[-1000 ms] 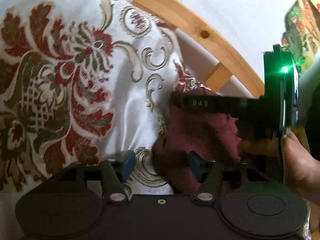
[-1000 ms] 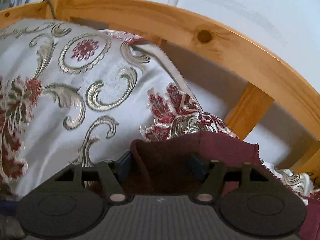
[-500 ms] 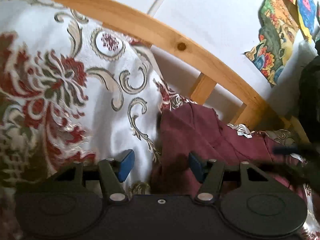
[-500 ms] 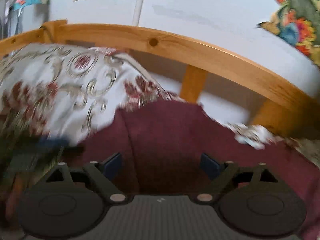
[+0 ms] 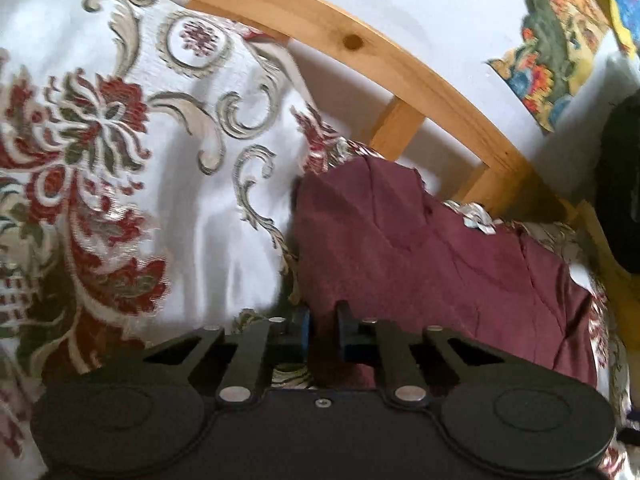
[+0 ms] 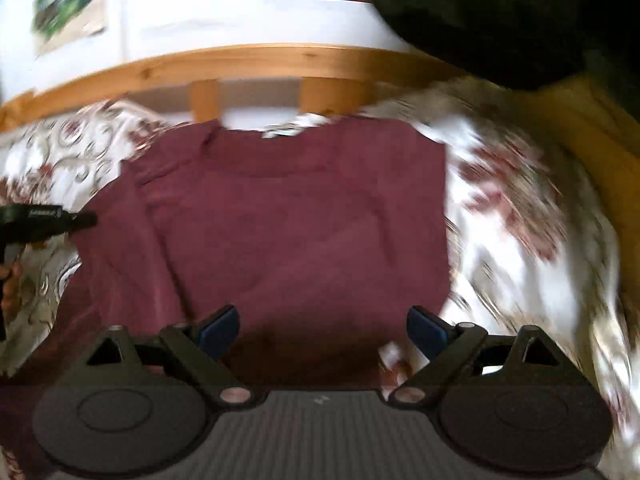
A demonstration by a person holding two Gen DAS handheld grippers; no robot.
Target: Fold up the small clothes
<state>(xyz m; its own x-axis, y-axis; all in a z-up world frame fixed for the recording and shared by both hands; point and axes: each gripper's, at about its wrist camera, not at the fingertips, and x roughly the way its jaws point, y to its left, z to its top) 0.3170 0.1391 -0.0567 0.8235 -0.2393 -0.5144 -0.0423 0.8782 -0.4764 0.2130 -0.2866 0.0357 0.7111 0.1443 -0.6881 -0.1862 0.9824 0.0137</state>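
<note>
A maroon garment (image 5: 420,248) lies spread on the patterned bedspread (image 5: 120,160), close to the wooden bed rail. My left gripper (image 5: 323,326) sits at its left edge. Its jaws are closing, with a fold of the maroon fabric pinched between the blue pads. In the right wrist view the whole garment (image 6: 300,220) shows flat. My right gripper (image 6: 323,326) hovers over its near edge with the jaws wide open and nothing gripped. The left gripper (image 6: 86,220) shows there at the garment's left side, held by a hand (image 6: 8,276).
A curved wooden bed rail (image 5: 400,64) with slats runs behind the garment, a white wall beyond it. A colourful picture (image 5: 560,52) hangs on the wall. A dark mass (image 6: 500,12) fills the top right of the right wrist view.
The left jaws have closed from open onto the garment's left edge. The right gripper has let the cloth go, opened wide and swung away to the right; the garment now lies spread.
</note>
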